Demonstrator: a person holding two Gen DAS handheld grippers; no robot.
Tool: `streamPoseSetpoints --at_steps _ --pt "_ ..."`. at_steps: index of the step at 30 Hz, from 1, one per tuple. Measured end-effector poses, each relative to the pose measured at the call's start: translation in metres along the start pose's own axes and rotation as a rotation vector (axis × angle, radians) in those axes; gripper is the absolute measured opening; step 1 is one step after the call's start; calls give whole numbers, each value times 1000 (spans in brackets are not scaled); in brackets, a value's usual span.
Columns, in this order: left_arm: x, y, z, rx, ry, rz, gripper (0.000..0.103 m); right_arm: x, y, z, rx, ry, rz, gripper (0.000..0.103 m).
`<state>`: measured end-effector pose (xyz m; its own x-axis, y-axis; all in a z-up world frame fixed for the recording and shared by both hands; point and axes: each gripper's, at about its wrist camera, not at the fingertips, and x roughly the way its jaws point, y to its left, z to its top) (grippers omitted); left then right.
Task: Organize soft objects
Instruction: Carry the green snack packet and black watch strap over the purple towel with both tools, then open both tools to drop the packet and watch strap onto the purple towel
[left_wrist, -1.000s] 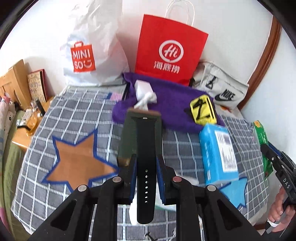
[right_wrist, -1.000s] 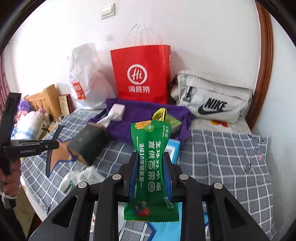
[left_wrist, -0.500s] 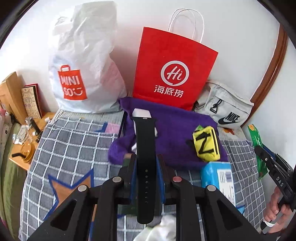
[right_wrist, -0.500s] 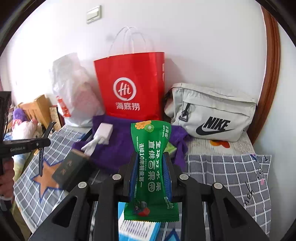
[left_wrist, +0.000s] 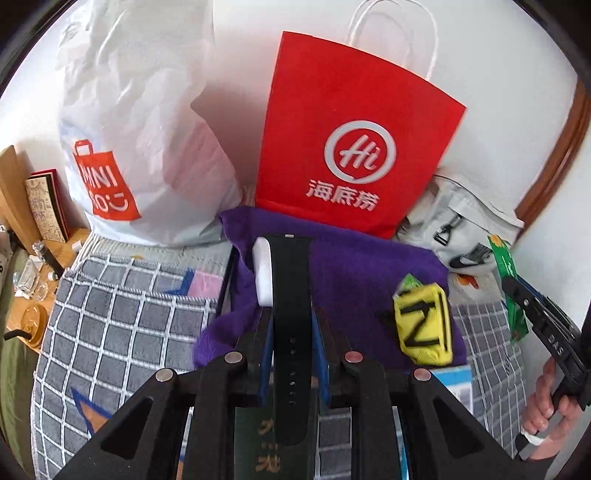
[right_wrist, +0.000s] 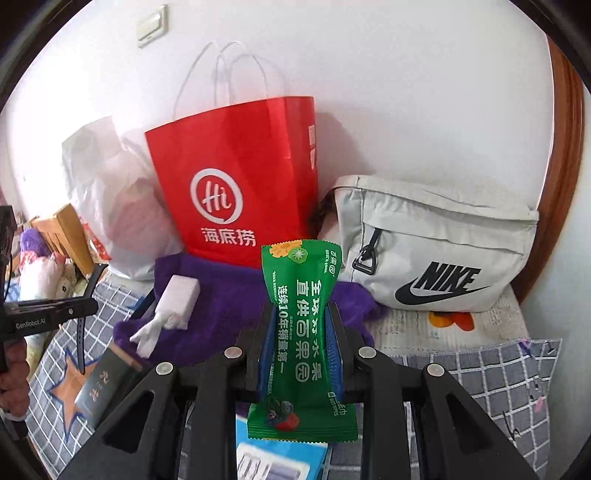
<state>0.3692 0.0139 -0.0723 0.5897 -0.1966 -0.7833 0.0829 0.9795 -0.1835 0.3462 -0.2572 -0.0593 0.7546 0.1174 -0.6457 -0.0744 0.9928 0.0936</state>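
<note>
My left gripper is shut on a black watch strap, held above the near edge of a purple cloth. My right gripper is shut on a green wet-wipes packet, also seen at the right in the left wrist view. On the purple cloth lie a white tissue pack and a yellow pouch. A red paper bag stands behind the cloth, against the wall.
A white Miniso plastic bag stands left of the red bag, a grey Nike pouch right of it. A dark green box and a blue pack lie on the checked blanket. A wooden bedside table is at far left.
Both grippers have moved forward toward the red bag and purple cloth, still holding their items. The bags now appear larger; the green box and blue pack have slid under the grippers.
</note>
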Motion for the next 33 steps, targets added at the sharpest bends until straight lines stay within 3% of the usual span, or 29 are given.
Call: streamPoseSetpoints --at_steps 12,23,33 --pt "56 -11 23 -17 28 -51 19 66 -30 -3 66 106 19 26" --pt "98 -16 20 -31 101 -65 19 96 -38 -15 61 174 24 26" --pt "112 -18 16 -36 128 -78 19 111 -34 -23 68 200 45 26"
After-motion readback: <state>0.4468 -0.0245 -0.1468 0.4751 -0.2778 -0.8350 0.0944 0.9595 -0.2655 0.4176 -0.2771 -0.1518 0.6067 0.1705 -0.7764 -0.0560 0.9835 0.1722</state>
